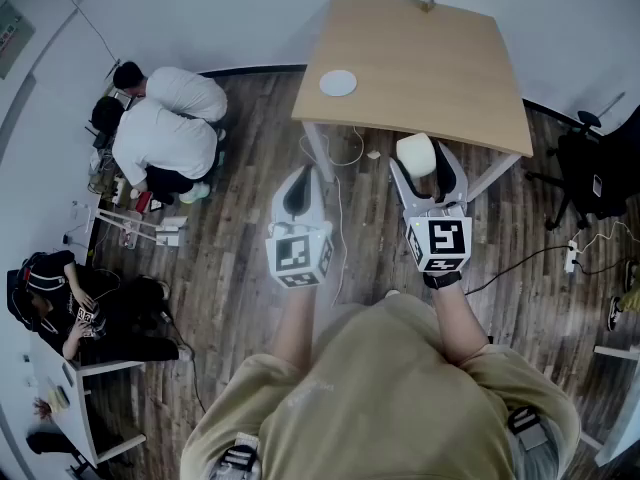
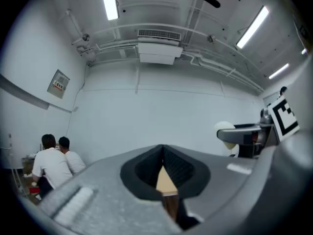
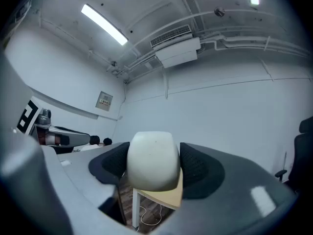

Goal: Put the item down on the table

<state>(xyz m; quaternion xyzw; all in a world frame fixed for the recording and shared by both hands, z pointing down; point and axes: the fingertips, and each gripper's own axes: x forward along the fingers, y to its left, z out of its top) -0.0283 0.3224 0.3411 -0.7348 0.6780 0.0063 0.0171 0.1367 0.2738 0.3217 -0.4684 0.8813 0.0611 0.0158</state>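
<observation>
A white cup (image 1: 416, 154) sits between the jaws of my right gripper (image 1: 428, 180), which is shut on it; in the right gripper view the cup (image 3: 152, 160) fills the gap between the dark pads. It hangs just short of the near edge of a light wooden table (image 1: 420, 68). My left gripper (image 1: 298, 196) is held beside it to the left, over the floor, jaws shut with nothing between them (image 2: 163, 166). The cup (image 2: 226, 129) also shows at the right of the left gripper view.
A white round plate (image 1: 338, 82) lies on the table's left part, and a small object (image 1: 427, 5) at its far edge. Cables (image 1: 345, 158) lie on the wooden floor under the table. Two people (image 1: 165, 118) crouch at the left; an office chair (image 1: 592, 173) stands at the right.
</observation>
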